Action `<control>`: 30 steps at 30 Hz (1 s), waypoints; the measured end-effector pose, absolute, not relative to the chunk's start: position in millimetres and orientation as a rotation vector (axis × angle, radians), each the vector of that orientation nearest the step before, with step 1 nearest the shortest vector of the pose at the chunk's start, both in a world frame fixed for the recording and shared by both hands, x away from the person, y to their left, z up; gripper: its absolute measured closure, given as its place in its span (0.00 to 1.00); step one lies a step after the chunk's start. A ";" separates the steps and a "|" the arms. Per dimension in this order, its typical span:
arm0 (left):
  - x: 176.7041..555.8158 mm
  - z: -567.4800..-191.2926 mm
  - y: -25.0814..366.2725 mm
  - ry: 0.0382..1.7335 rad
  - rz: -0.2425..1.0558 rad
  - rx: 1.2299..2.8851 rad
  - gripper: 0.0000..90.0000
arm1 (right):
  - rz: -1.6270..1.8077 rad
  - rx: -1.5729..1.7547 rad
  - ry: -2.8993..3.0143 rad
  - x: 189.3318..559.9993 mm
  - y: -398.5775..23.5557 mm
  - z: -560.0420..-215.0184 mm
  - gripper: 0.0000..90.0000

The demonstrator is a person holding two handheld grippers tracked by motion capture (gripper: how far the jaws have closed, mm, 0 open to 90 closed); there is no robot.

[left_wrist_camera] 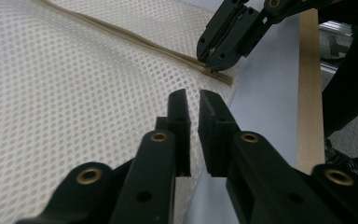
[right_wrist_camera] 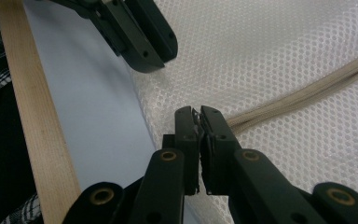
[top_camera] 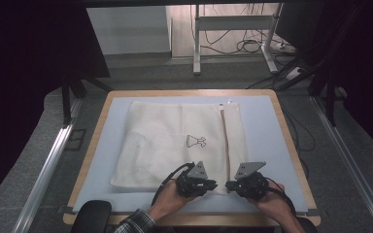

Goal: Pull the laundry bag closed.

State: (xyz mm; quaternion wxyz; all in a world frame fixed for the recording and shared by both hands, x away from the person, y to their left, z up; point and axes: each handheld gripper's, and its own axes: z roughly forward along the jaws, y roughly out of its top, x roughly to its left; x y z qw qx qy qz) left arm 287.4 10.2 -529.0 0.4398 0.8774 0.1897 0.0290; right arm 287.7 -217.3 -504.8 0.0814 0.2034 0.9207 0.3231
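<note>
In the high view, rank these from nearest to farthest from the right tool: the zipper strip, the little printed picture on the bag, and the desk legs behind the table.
1. Zipper strip: its near end lies at the right tool.
2. Printed picture: mid-bag, up and leftward.
3. Desk legs: on the floor beyond the table's far edge.

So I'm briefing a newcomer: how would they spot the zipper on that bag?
On the pale blue mat lies a white mesh bag. Toward its right side a tan zipper runs from far edge to near edge, the only darker stripe on the mesh.
</note>
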 end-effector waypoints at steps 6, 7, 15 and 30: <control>288.2 -531.5 2.2 0.462 0.059 2.195 0.99 | 0.965 0.608 2.748 287.9 -217.7 -504.8 0.95; 288.5 -532.1 0.6 0.460 0.055 2.196 0.99 | 0.964 0.607 2.749 288.1 -217.9 -504.7 0.95; 288.6 -534.0 -6.9 0.441 0.055 2.211 0.99 | 0.966 0.615 2.751 288.8 -218.6 -504.8 0.95; 288.3 -539.4 -14.8 0.430 0.053 2.225 1.00 | 0.965 0.627 2.751 289.5 -218.5 -505.4 0.95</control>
